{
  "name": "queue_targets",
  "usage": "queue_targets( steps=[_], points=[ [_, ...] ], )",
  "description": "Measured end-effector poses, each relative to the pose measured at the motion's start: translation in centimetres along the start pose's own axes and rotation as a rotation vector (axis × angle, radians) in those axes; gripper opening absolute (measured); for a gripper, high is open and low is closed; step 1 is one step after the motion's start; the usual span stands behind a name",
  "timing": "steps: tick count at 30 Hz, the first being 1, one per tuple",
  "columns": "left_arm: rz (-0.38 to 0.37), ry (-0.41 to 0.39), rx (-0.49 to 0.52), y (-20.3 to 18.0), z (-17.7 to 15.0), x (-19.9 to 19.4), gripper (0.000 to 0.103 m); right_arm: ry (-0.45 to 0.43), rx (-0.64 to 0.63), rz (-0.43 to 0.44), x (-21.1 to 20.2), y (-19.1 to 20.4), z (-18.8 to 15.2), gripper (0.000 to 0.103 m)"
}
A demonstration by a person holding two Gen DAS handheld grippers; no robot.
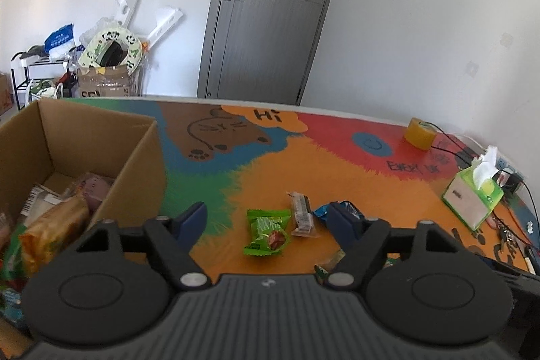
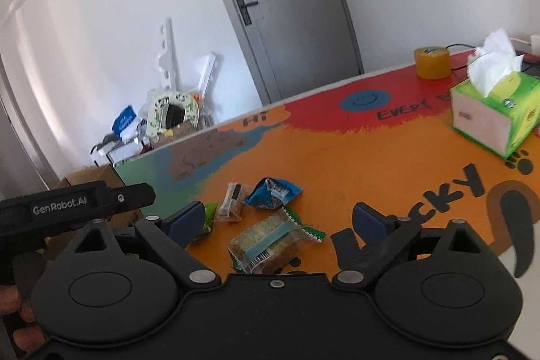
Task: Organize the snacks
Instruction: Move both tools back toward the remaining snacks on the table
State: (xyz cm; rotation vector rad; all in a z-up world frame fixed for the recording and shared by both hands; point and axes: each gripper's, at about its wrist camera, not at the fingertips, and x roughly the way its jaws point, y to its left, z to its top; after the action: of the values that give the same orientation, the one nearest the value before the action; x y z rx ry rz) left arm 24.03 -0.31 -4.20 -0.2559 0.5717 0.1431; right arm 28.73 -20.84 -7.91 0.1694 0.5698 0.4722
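**Loose snacks on a painted table, box at the left, both grippers apart**

The table (image 1: pixel 337 164) has a colourful top: orange, red, green and blue areas, a brown cartoon animal, a blue smiley face and black letters. Behind it are white walls and a grey door (image 1: pixel 270 12) with a dark handle. In the corner stand a dark rack, a carton full of household things and white boards that lean on the wall. On the far right side of the table are a yellow roll of tape (image 1: pixel 420 132) and a green tissue box (image 2: pixel 496 113) with a white tissue that sticks out.

A cardboard box (image 1: pixel 101 137) stands open at the left edge of the table. It already holds several packets, one of them orange-yellow; the others are blurred.

The loose snacks lie together on the orange area. There is a green packet (image 1: pixel 266 233), just beside it a small clear-wrapped bar (image 1: pixel 301 214), then a crumpled blue packet (image 2: pixel 272 193). Nearer to the right gripper lies a clear packet with a teal stripe and a barcode (image 2: pixel 270 242).

The left gripper (image 1: pixel 268 220) has its fingers apart, above the green packet and not touching it. The right gripper (image 2: pixel 283 220) is also wide apart, above the barcode packet, with nothing held
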Motion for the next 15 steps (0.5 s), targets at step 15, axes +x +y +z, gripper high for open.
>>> queue_targets(
  steps=[15],
  points=[
    [0.016, 0.098, -0.025, 0.0, -1.2, 5.2, 0.056, 0.118, -0.048, 0.059, 4.6, -1.0, -0.9, 0.074]
  ],
)
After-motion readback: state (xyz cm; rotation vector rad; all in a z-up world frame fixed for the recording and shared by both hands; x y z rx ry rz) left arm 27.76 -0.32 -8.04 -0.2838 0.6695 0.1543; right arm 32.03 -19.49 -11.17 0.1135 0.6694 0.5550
